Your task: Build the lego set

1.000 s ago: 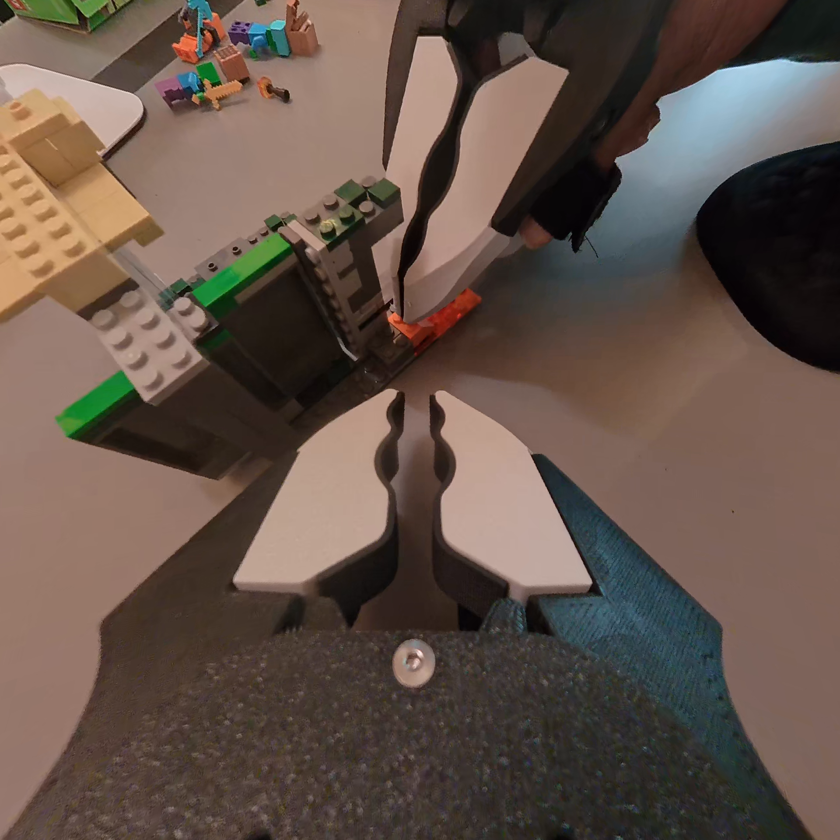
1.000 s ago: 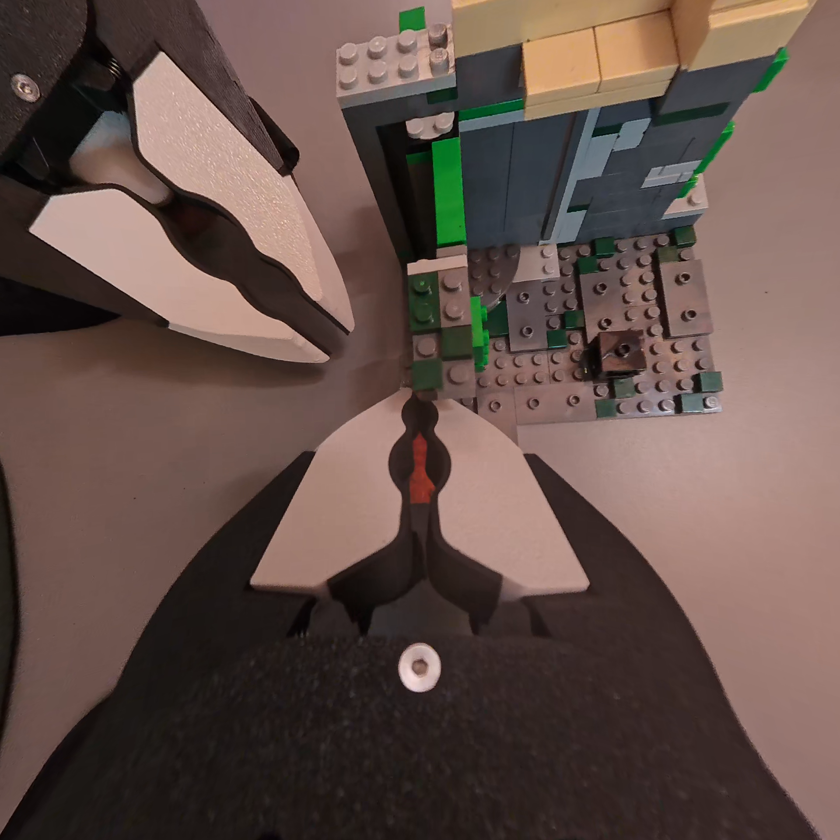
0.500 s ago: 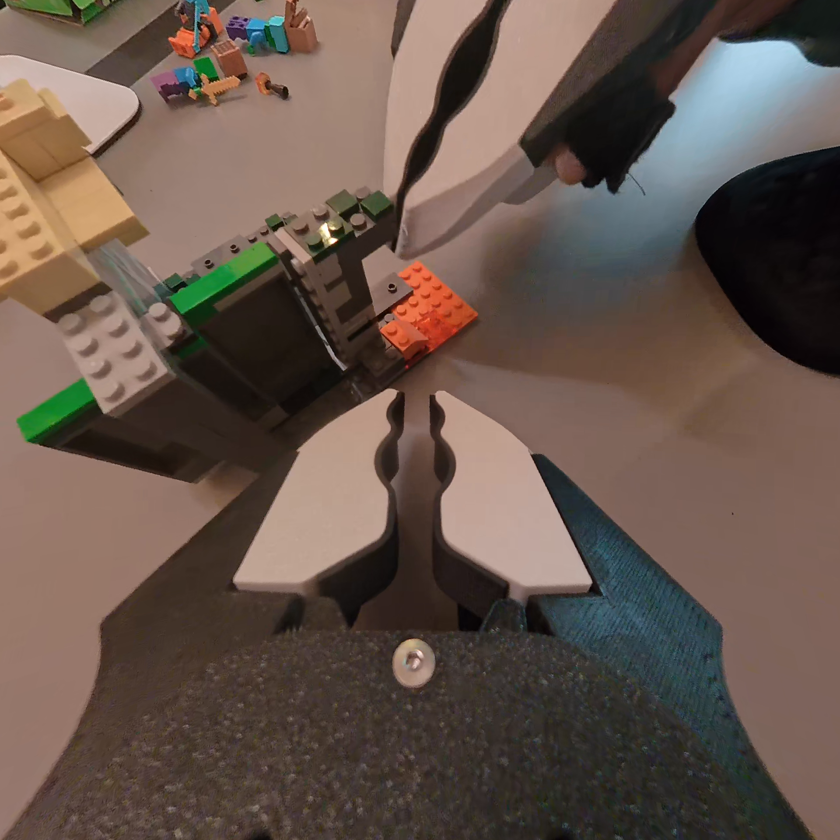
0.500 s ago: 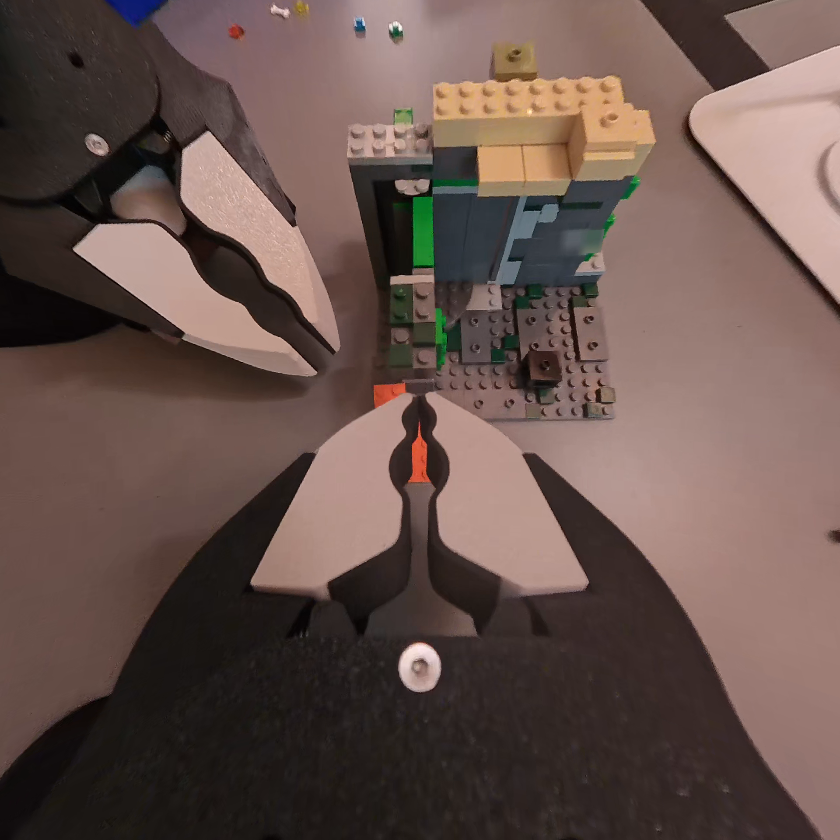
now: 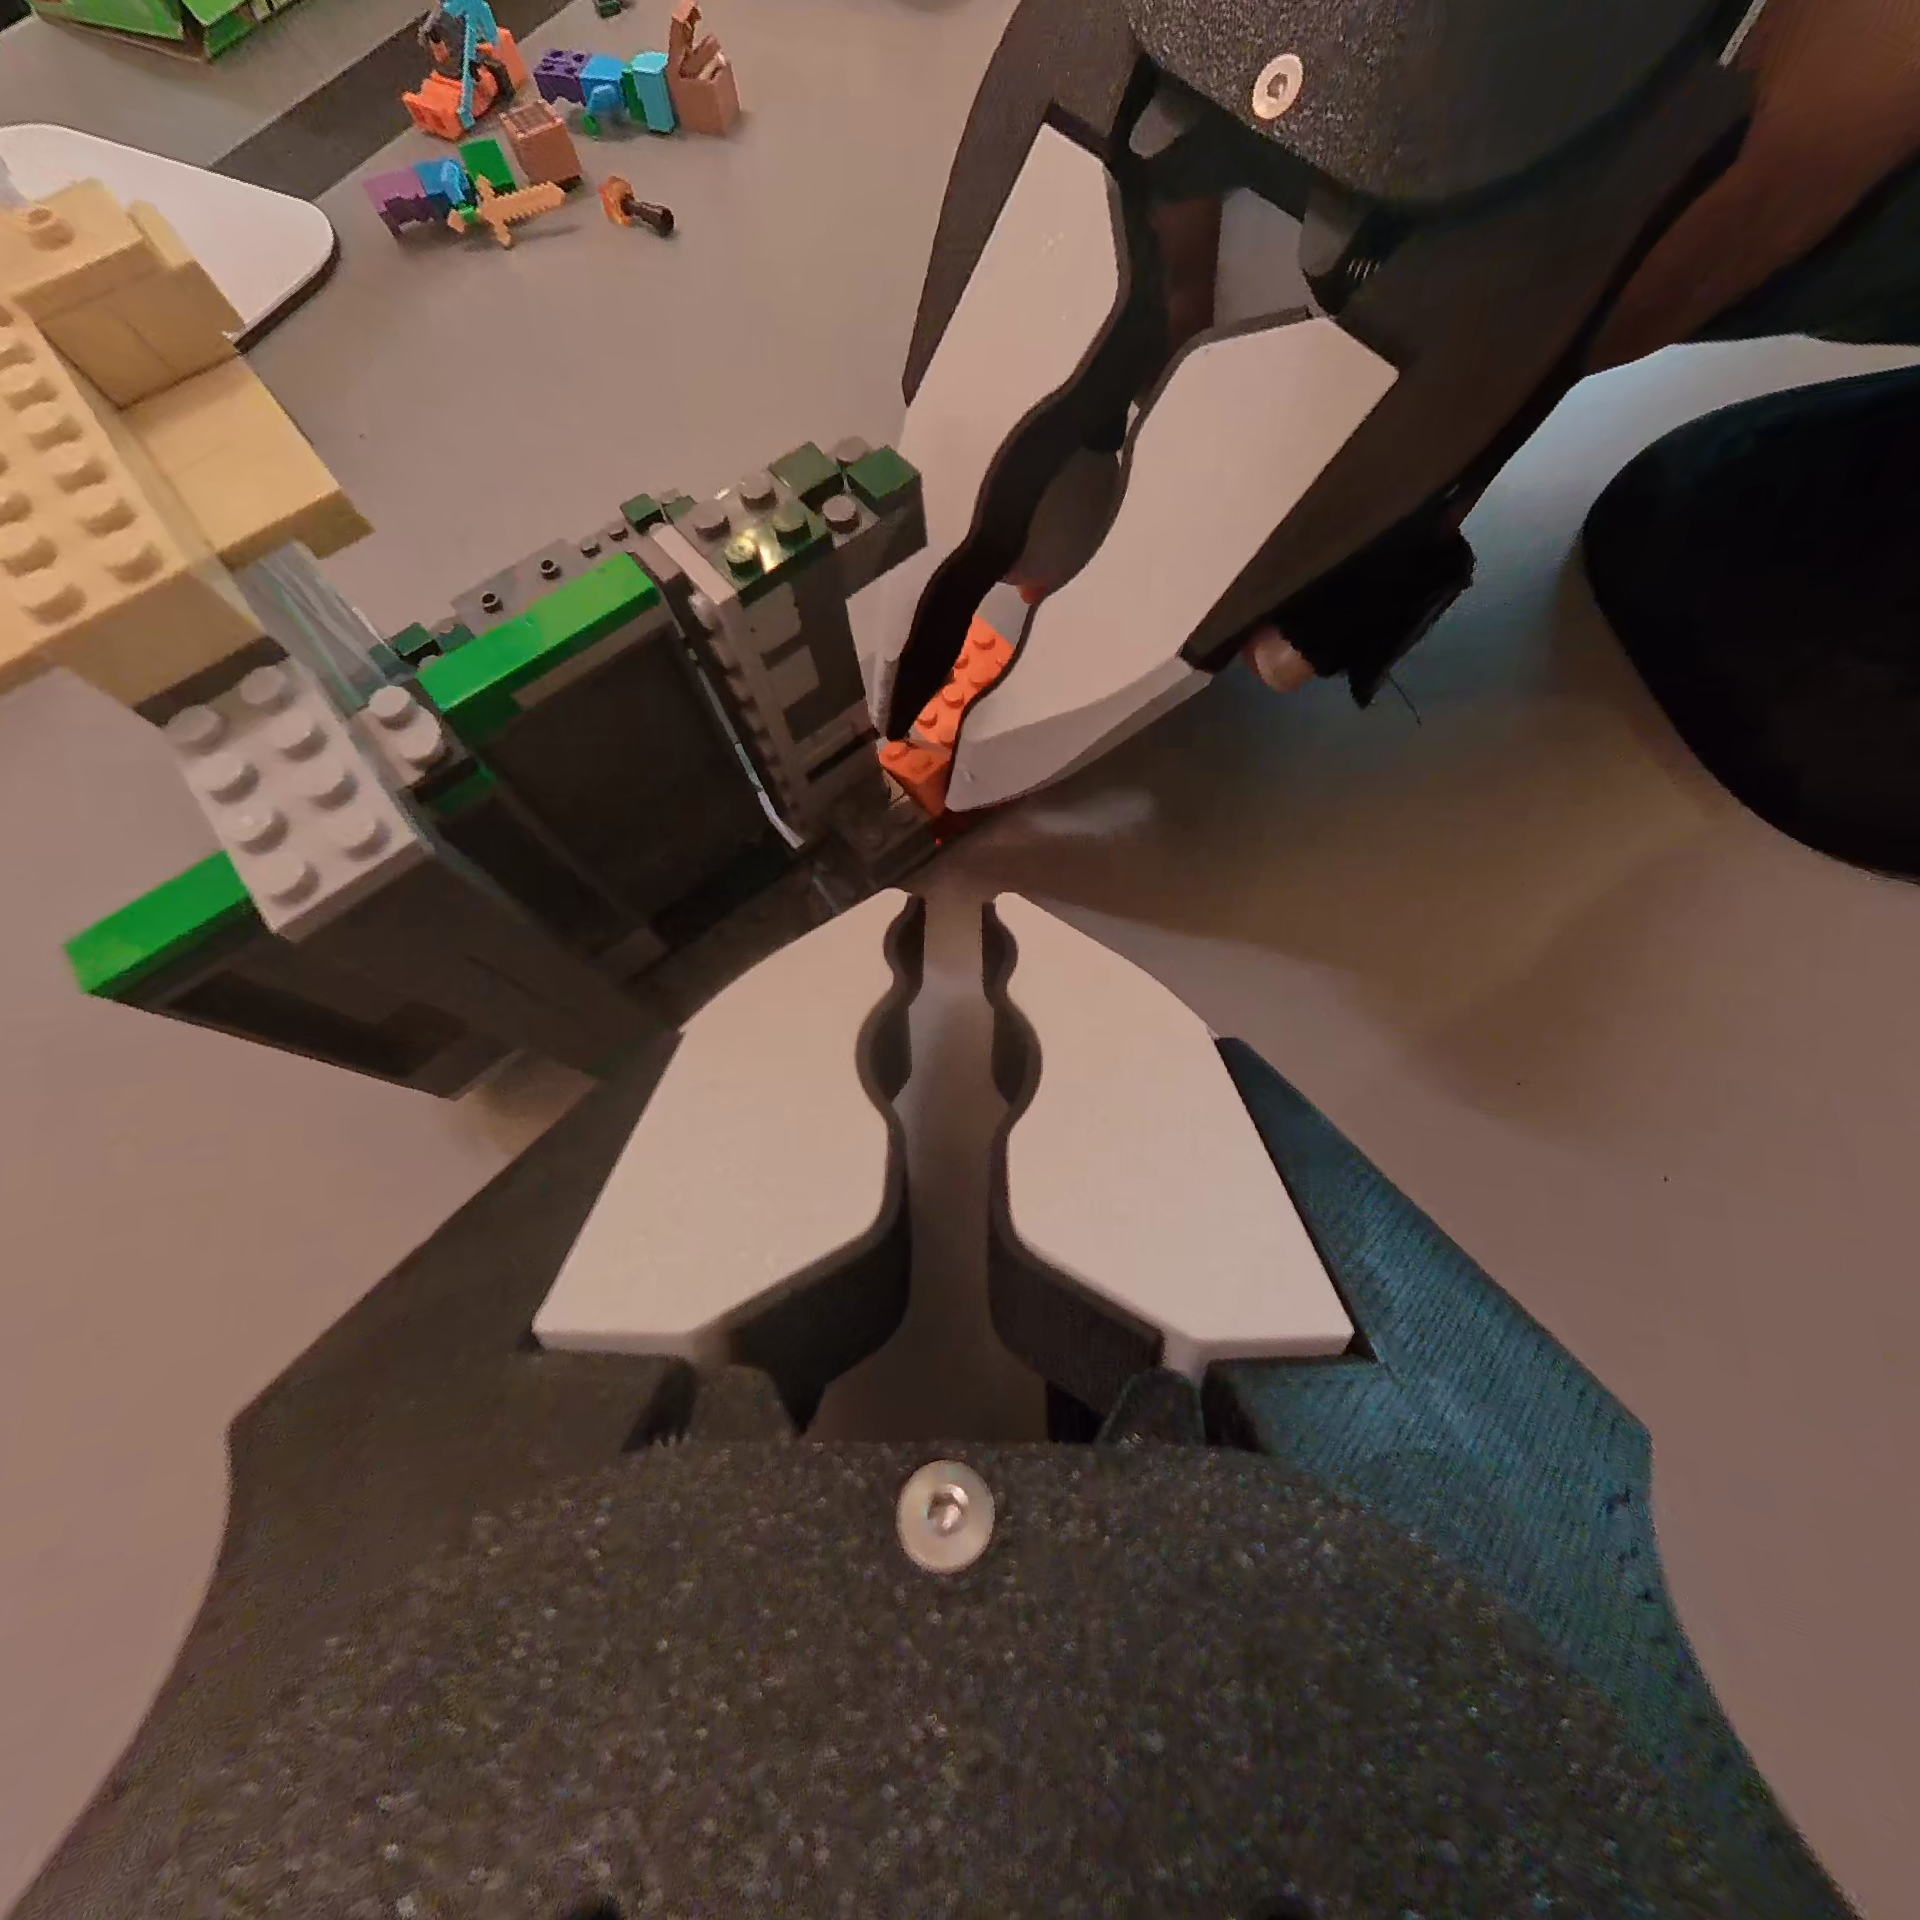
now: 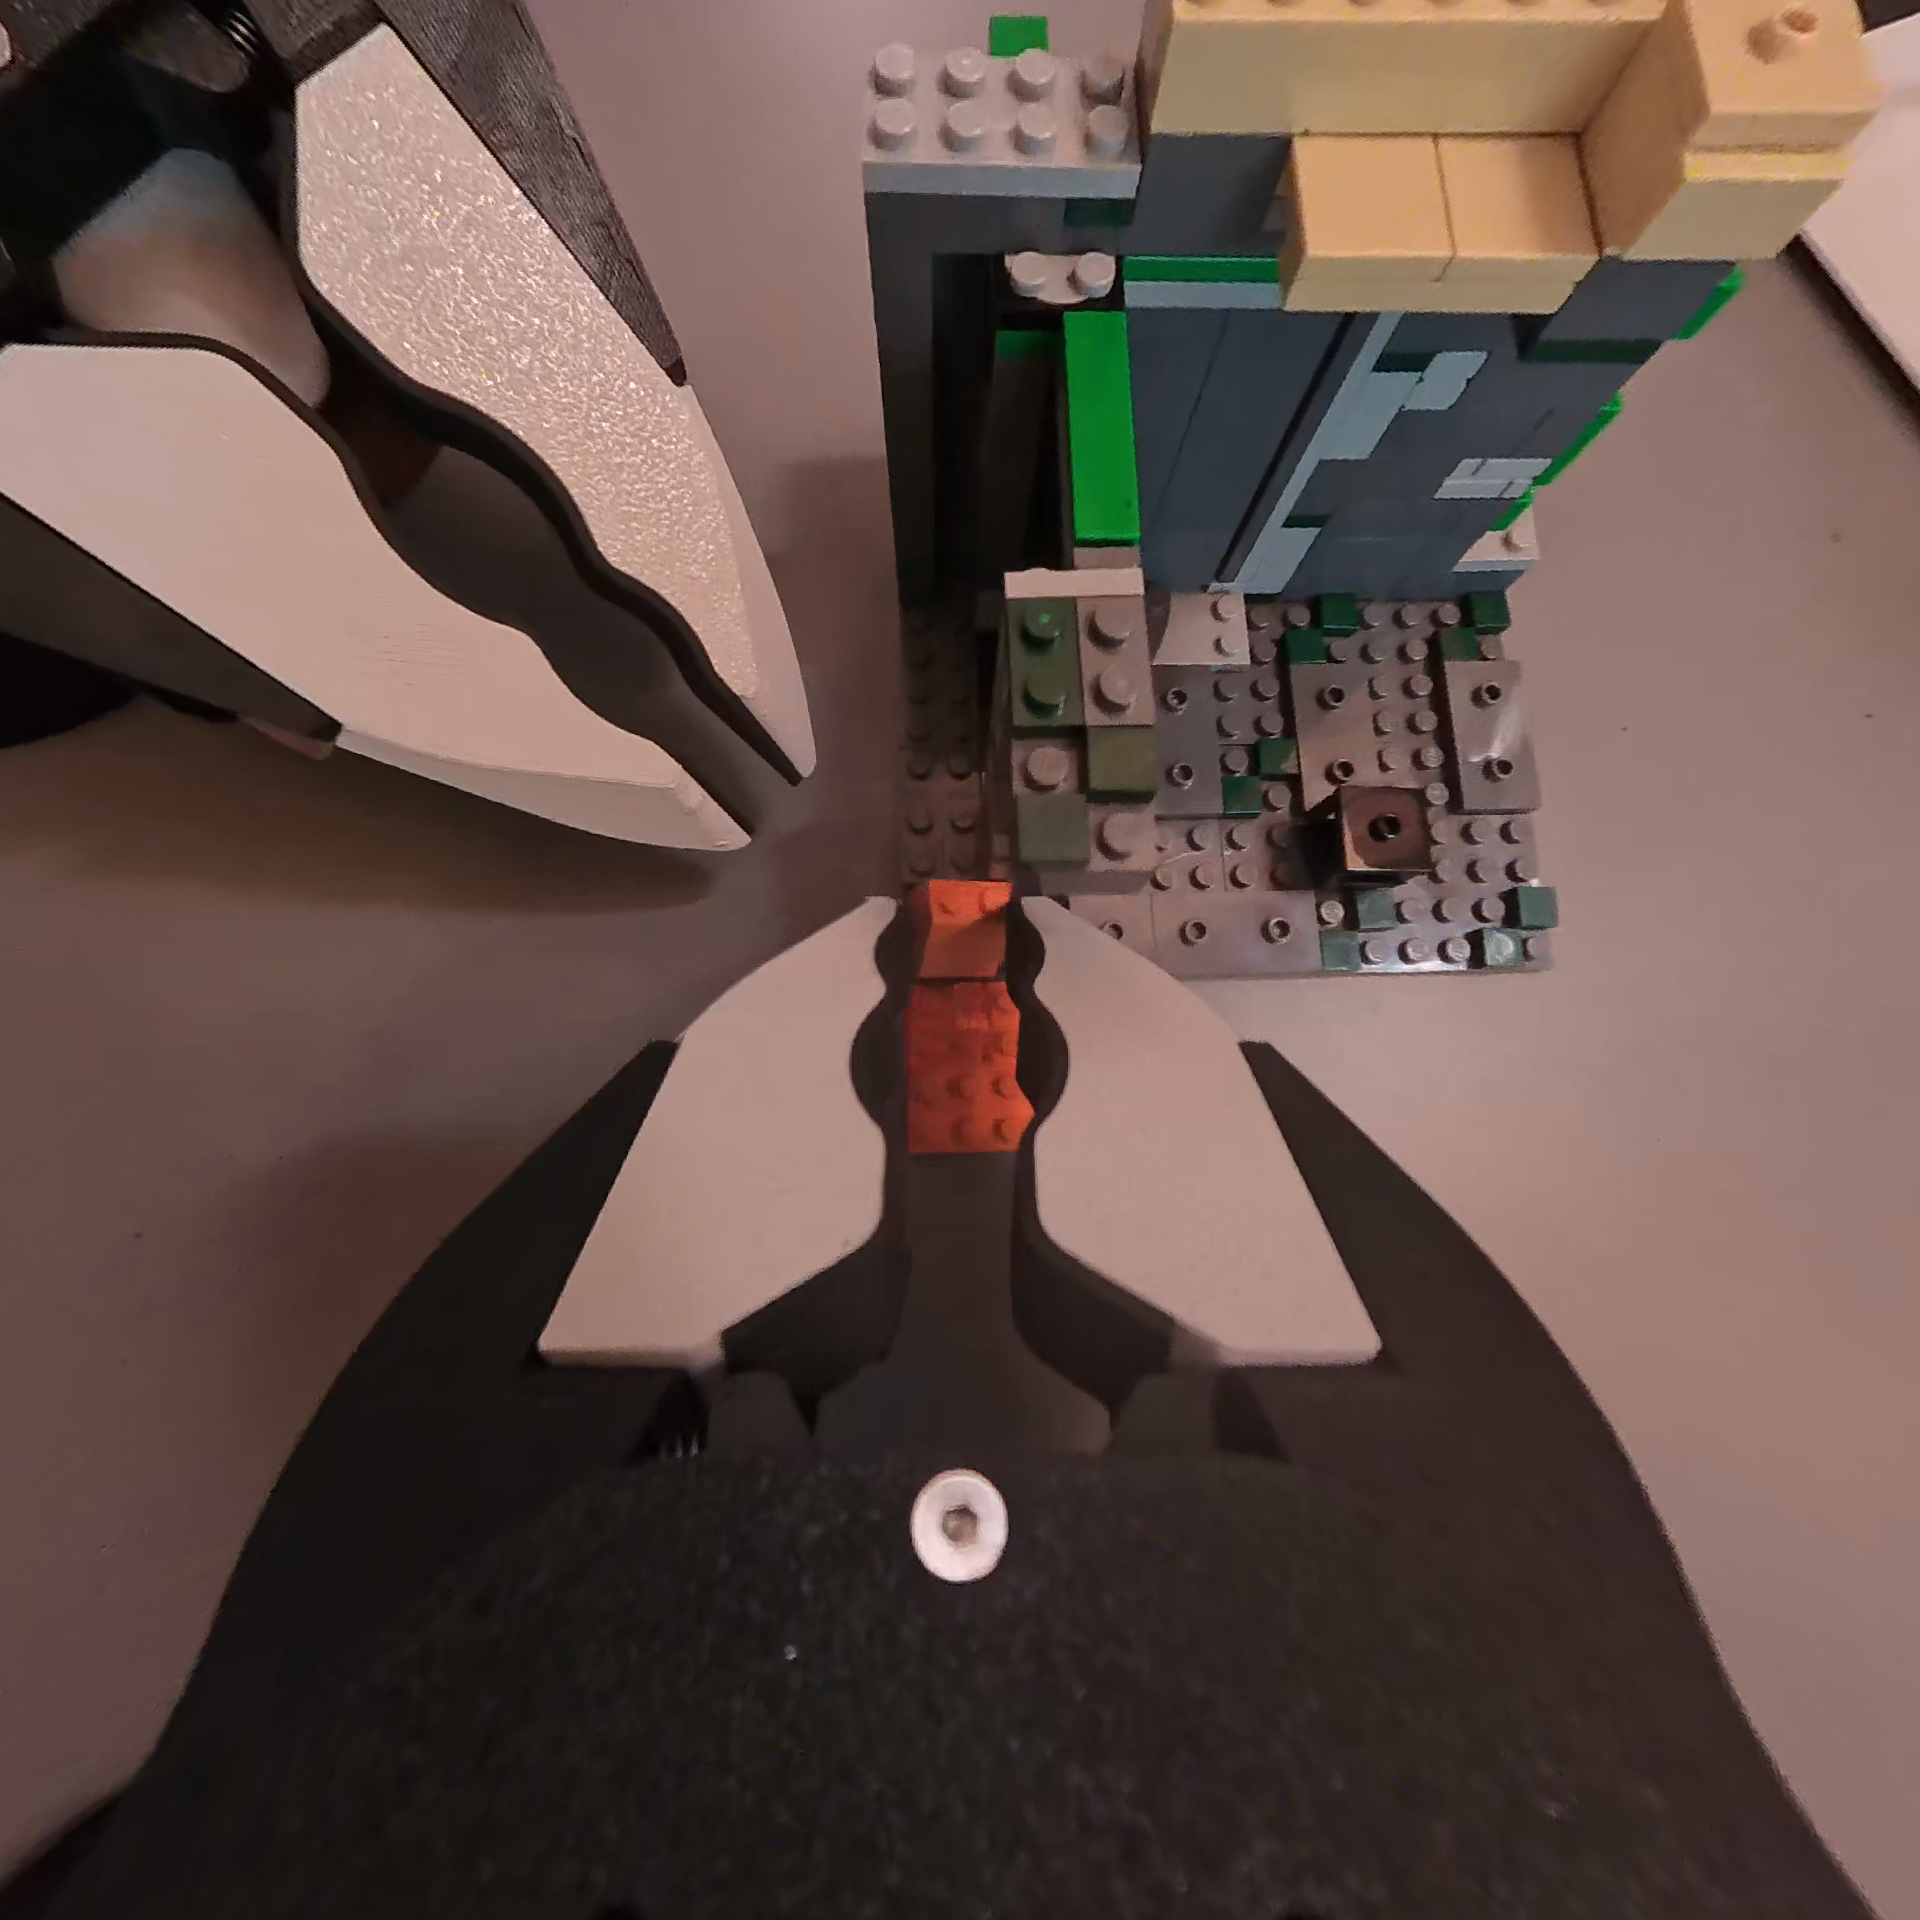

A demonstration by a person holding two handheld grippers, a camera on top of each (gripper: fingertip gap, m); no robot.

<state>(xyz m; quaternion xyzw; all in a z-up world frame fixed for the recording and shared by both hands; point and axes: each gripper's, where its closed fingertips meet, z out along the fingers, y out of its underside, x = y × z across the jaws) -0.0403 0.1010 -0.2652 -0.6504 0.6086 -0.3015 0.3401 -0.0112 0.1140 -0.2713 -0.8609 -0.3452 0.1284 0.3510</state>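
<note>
The lego build is a grey, green and tan wall on a studded grey baseplate. An orange plate lies against the baseplate's near left corner, with a small orange brick on its far end. My right gripper points down at that corner, its fingers parted just enough to flank the orange brick and close against its sides. In the left wrist view it comes down from the upper right onto the brick. My left gripper hovers just short of the build's corner, slightly open and empty.
Loose minifigures and small pieces lie at the far side of the table, next to a white tray and a green box. A dark rounded object sits at the right. A person's fingertip shows on the right gripper. Less than 4 cm separates the two grippers' tips.
The right gripper, shut and lifted above the orange plate half a second ago, has come back down and parted its fingers around the orange brick. The left gripper has barely moved.
</note>
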